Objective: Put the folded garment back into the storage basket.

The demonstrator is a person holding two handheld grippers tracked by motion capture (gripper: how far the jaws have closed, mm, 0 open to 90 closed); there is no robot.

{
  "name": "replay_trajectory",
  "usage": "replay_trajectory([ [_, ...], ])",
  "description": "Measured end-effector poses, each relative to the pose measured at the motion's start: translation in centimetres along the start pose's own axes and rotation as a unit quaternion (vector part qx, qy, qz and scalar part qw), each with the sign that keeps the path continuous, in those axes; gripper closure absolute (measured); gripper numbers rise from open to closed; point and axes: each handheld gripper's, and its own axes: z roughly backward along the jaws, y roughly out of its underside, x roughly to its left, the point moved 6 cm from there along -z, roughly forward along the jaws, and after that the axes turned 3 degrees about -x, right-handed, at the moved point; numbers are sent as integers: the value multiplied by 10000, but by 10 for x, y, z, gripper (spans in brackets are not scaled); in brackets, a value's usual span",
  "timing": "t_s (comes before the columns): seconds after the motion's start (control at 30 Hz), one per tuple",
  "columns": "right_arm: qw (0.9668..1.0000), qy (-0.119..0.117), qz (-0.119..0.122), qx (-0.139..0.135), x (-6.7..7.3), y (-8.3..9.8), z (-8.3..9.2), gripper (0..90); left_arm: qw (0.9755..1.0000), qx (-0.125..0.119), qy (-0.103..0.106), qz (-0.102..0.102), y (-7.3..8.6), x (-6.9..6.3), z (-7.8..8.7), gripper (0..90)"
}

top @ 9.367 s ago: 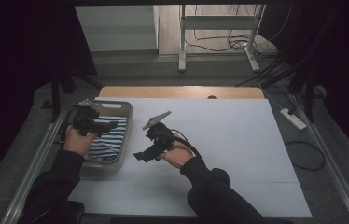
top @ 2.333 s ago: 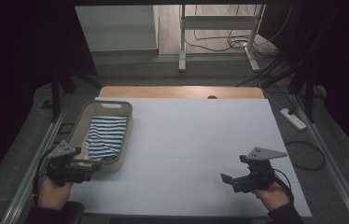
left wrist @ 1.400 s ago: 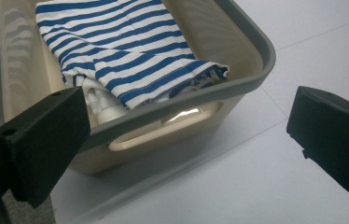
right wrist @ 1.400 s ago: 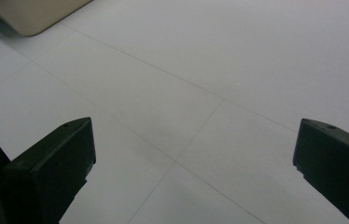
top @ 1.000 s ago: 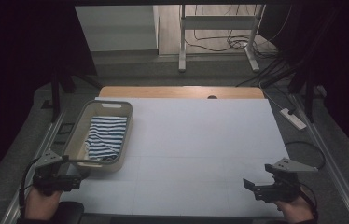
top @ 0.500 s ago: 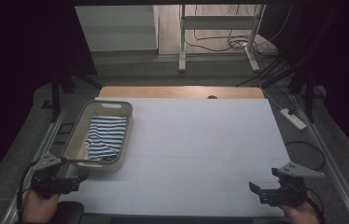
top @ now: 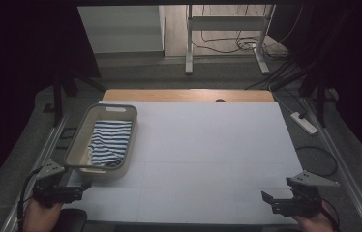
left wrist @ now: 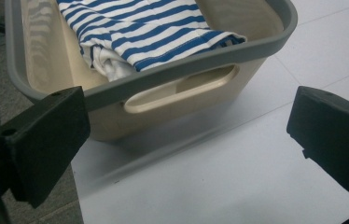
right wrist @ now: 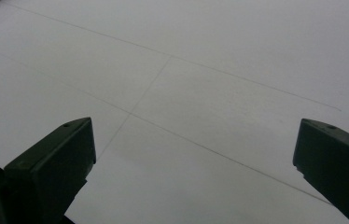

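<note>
A striped shirt [top: 110, 141] lies inside a beige basket [top: 79, 140] at the table's [top: 208, 145] left side; left gripper [top: 67, 194] and right gripper [top: 278, 203] both released, holding nothing

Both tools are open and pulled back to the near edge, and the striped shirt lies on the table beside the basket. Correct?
Not quite: the striped shirt lies inside the basket, as the high view shows. The left tool and right tool are open at the near edge.

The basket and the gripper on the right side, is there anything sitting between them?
No. In the high view, only bare white table lies between the basket with the striped cloth and the right gripper.
</note>
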Motion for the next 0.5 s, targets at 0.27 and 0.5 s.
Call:
replay_trajectory([
  [0.27,9999,77,0,116,0,3,0,0,9999,80,-102,-41,2,-1,-1,0],
  [0.5,9996,135,91,252,1,5,-2,0,9996,172,-197,-118,1,-3,-4,0],
])
